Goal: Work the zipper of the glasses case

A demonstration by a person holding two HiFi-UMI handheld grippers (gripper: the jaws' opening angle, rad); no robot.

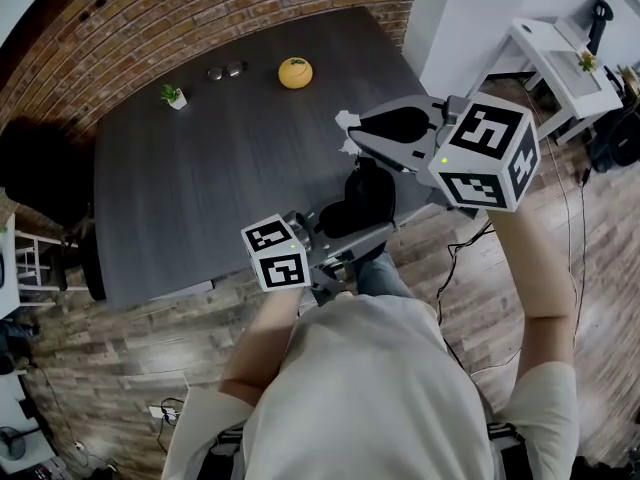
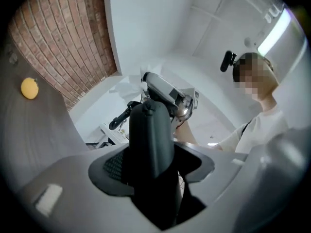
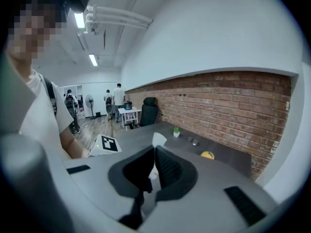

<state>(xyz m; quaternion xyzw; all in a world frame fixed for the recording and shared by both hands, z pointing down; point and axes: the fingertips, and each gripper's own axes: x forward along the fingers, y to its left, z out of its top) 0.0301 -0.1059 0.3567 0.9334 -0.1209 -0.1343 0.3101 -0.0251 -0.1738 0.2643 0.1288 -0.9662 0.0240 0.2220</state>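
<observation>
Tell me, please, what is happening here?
A person holds a claw in each hand above the near edge of a dark table. The left claw grips a black glasses case in the air. The right claw is shut close to it; whether it pinches the zipper pull cannot be seen.

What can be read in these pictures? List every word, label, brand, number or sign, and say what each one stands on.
No text: no word, brand or number can be read in any view.
left gripper's marker cube: black-and-white square patterns only, no letters.
right gripper's marker cube: square patterns only, no letters.
plant pot and yellow object: too small to show any print.
</observation>
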